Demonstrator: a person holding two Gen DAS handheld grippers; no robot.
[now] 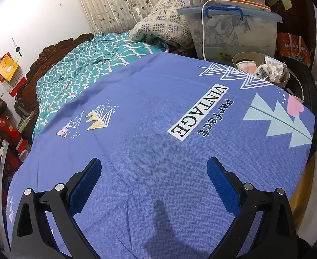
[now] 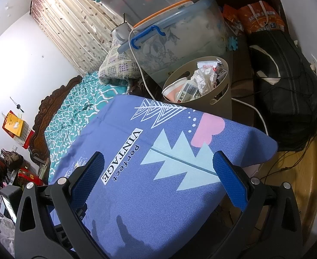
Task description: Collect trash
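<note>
A beige trash bin (image 2: 220, 101) stands just beyond the far edge of the blue cloth-covered table (image 2: 158, 194). It holds crumpled paper (image 2: 203, 79), a paper cup (image 2: 173, 90) and wrappers. In the left wrist view the same trash bin (image 1: 285, 81) shows at the upper right, with crumpled paper (image 1: 274, 69) inside. My left gripper (image 1: 154, 170) hovers open over the blue cloth (image 1: 147, 129) with nothing between its fingers. My right gripper (image 2: 158, 164) is also open and empty, low over the cloth near the table's right corner.
A clear storage box with a blue handle (image 2: 180, 43) sits behind the bin, with a white cable (image 2: 136, 64) running down it. A black bag (image 2: 287, 90) lies on the right by the wooden floor (image 2: 298, 183). A bed with a teal quilt (image 1: 83, 69) lies beyond the table.
</note>
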